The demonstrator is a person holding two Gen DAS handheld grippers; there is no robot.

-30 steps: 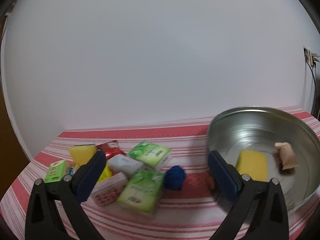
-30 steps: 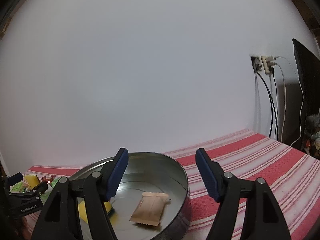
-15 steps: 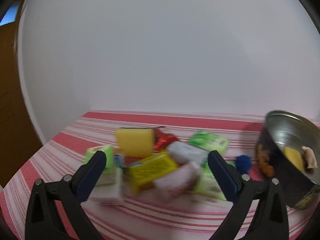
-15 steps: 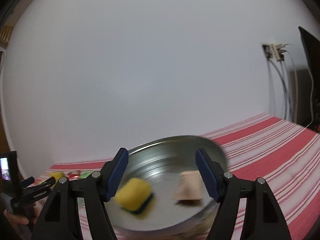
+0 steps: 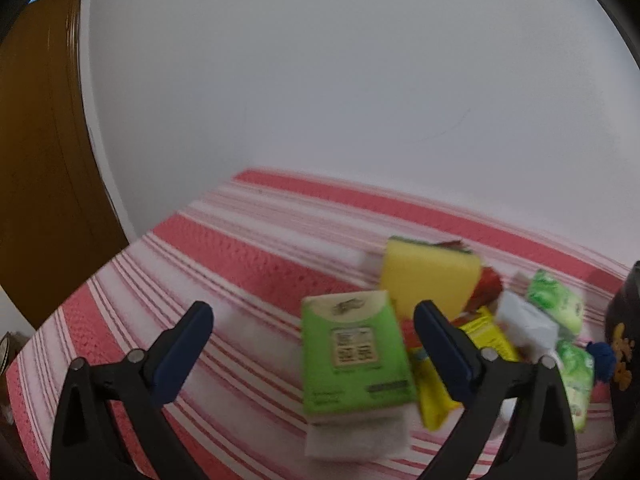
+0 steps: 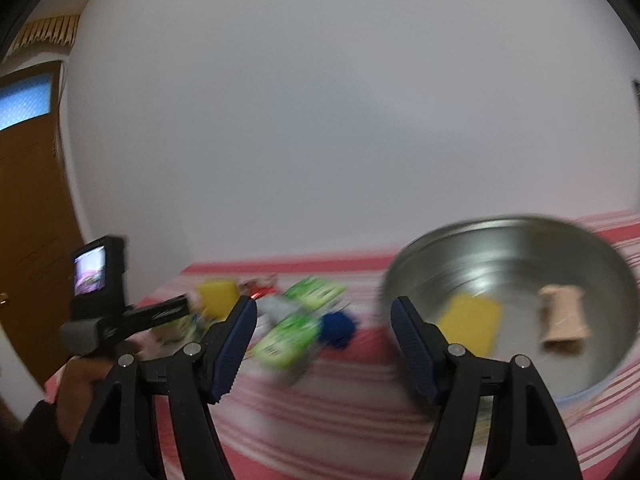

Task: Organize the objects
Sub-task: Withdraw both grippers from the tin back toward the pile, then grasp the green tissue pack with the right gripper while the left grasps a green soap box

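Right gripper (image 6: 320,316): jaws apart, nothing between them. Round metal tin (image 6: 600,376) sits toward the right edge of the red-and-white striped tablecloth (image 6: 320,420); inside it lie a yellow sponge (image 6: 472,322) and a tan wrapped packet (image 6: 564,318), apart. Toward the cloth's left edge: a blurred cluster of green packs (image 6: 292,334), a blue ball (image 6: 338,326), another yellow sponge (image 6: 218,294). Left gripper (image 6: 160,312) reaches toward the cluster, held by a hand (image 6: 80,384); its jaws are hidden.

No text can be read: the green tissue pack (image 5: 354,350) carries a printed label panel and small print, both blurred beyond reading, and the dark tin (image 5: 622,344) shows only orange figures, no letters
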